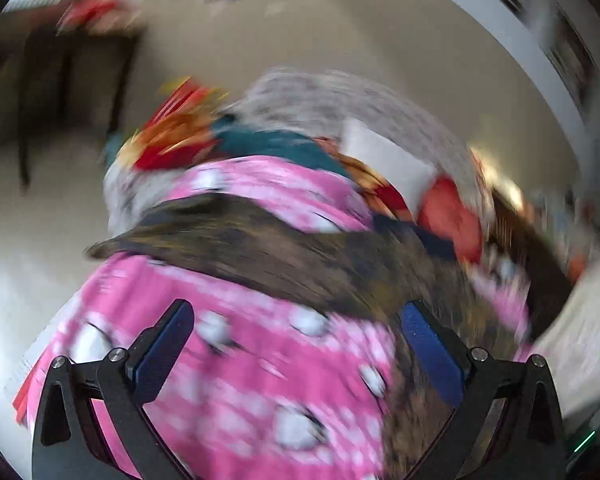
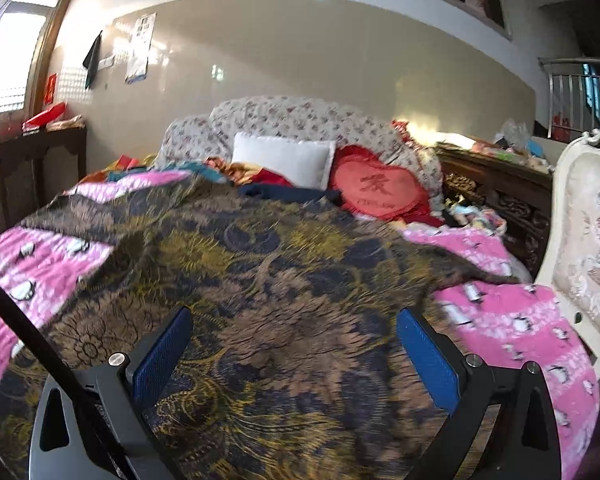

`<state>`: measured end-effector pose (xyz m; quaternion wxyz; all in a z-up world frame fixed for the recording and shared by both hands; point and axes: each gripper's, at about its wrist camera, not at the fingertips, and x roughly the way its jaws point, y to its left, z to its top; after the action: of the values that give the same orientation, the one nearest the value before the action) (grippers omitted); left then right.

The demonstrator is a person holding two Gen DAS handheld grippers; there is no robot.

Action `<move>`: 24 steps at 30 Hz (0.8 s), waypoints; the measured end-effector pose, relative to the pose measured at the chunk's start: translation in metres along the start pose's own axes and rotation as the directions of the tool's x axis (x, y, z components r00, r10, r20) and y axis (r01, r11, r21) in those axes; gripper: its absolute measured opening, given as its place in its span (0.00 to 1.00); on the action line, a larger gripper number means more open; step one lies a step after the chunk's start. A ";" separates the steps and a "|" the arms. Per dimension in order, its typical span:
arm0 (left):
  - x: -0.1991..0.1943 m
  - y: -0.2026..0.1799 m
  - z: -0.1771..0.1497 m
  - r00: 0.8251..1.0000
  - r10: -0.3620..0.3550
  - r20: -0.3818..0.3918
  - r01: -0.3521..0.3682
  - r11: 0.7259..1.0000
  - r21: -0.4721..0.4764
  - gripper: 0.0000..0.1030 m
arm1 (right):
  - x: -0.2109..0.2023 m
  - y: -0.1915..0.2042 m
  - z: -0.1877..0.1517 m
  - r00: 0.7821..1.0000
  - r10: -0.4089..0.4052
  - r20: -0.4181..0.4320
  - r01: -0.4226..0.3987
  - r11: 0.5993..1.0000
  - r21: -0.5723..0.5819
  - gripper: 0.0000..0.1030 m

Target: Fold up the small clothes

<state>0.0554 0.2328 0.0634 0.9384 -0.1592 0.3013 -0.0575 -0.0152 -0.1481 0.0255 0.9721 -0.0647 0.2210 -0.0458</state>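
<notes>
Right wrist | both jaws spread | right gripper [image 2: 293,344] over patterned garment [image 2: 259,248]

Between and ahead of the right fingers [image 2: 424,354] the dark brown-and-gold patterned cloth [image 2: 259,264] lies flat over the pink printed bedspread [image 2: 516,320], leaving open room above it. Farther ahead a white rectangular pillow [image 2: 283,162] and a red heart-shaped cushion [image 2: 380,192] stand in the way. To the right of the fingers a cream upholstered chair back [image 2: 584,236] stands close. The left view is too blurred to judge.
</notes>
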 end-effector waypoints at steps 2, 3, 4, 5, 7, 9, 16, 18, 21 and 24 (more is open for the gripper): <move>-0.008 -0.066 -0.035 0.996 0.086 0.038 -0.092 0.980 0.179 1.00 | -0.017 -0.010 0.003 0.999 -0.027 0.021 0.026 1.000 0.012 1.00; -0.008 -0.089 -0.048 0.989 0.144 0.044 -0.150 0.963 0.224 1.00 | -0.024 -0.015 0.004 0.999 -0.030 0.029 0.030 0.999 0.016 1.00; -0.006 -0.108 -0.060 0.980 0.194 0.035 -0.197 0.947 0.253 1.00 | -0.030 -0.019 0.004 0.999 -0.033 0.034 0.032 0.999 0.018 1.00; -0.001 -0.124 -0.073 0.975 0.220 0.008 -0.214 0.938 0.274 1.00 | -0.036 -0.024 0.003 0.999 -0.037 0.037 0.037 0.999 0.018 1.00; 0.010 -0.144 -0.090 0.964 0.263 -0.031 -0.242 0.921 0.305 1.00 | -0.046 -0.032 0.003 0.997 -0.066 0.045 0.066 0.998 0.005 1.00; 0.017 -0.157 -0.102 0.942 0.336 -0.026 -0.306 0.886 0.348 1.00 | -0.049 -0.044 0.000 0.992 -0.119 0.050 0.119 0.993 -0.005 1.00; 0.025 -0.152 -0.102 0.936 0.352 -0.020 -0.323 0.881 0.346 1.00 | -0.027 -0.095 -0.013 0.980 -0.187 -0.066 0.193 0.975 0.105 1.00; 0.026 -0.152 -0.100 0.937 0.349 -0.019 -0.321 0.882 0.345 1.00 | -0.024 -0.098 -0.016 0.983 -0.166 -0.077 0.175 0.975 0.133 1.00; 0.027 -0.153 -0.097 0.936 0.351 -0.011 -0.326 0.880 0.345 1.00 | -0.018 -0.092 -0.015 0.985 -0.153 -0.080 0.162 0.978 0.129 1.00; 0.027 -0.154 -0.095 0.938 0.346 -0.005 -0.323 0.880 0.347 1.00 | -0.015 -0.084 -0.014 0.988 -0.135 -0.073 0.142 0.983 0.115 1.00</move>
<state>0.0201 0.0574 0.0276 0.9368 0.0622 0.3410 0.0485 -0.0397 -0.2311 0.0313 0.9610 -0.0201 0.2442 -0.1285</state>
